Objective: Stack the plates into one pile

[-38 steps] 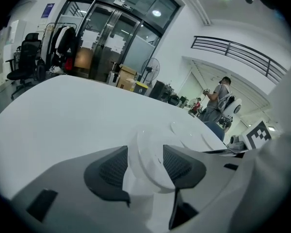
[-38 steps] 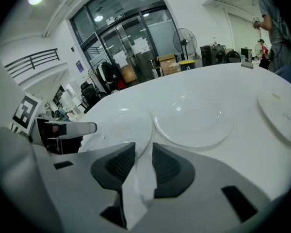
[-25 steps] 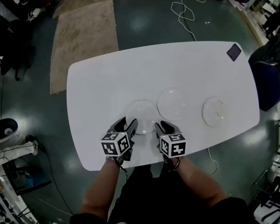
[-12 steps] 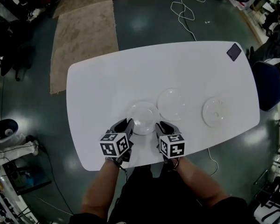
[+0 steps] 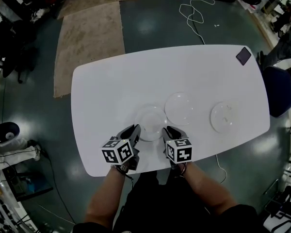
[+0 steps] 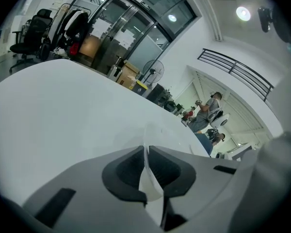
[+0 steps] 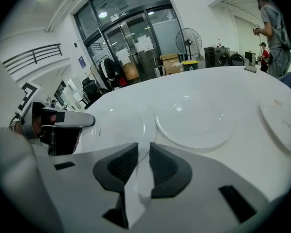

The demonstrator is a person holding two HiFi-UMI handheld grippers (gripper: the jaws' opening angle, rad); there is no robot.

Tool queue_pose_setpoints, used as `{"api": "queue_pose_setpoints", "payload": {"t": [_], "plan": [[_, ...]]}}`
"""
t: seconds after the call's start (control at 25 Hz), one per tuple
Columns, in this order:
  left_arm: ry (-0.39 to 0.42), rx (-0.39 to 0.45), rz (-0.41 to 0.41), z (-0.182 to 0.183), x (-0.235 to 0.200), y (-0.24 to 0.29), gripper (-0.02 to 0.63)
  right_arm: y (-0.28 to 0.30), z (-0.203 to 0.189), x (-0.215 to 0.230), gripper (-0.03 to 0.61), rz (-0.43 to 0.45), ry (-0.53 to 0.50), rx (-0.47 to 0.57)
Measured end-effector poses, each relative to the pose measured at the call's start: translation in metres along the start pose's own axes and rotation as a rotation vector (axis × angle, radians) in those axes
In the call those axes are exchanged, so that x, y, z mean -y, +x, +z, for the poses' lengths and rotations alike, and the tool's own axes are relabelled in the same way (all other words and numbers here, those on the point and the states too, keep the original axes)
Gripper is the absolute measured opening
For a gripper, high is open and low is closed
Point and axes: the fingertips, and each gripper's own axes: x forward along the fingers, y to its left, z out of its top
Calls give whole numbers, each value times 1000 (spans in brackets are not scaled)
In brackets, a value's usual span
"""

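While just closing, pinches the left rim of the nearest clear round plate [image 5: 150, 120] with the left gripper [image 6: 146, 150], pads almost together on the thin edge. Straddles that plate's right rim with the right gripper [image 7: 143, 147], jaws likewise just closing but a narrow slot apart, no pad seen pressing. Finds the plate at the near middle of the white oval table [image 5: 111, 81], just beside a second clear plate [image 5: 181, 108] far-right of it, with a third white plate [image 5: 225, 116] apart further right. Loses the held plate's near rim behind the marker cubes [image 5: 119, 151] in the head view; barely separates pale rims from white tabletop. Cannot tell whether lifted or resting. Leaves broad bare tabletop far and left; keeps both grippers close to the table's near edge.
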Motion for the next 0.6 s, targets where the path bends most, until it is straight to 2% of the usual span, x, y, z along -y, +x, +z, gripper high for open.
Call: {"api": "queue_pose_setpoints", "payload": {"t": [0.28, 0.6], "plan": [[-21, 30, -47, 6, 10, -12, 34, -4, -1, -4, 71, 4, -18, -8], [15, 51, -91, 16, 28, -21, 26, -24, 23, -3, 19, -3, -16, 84]]}}
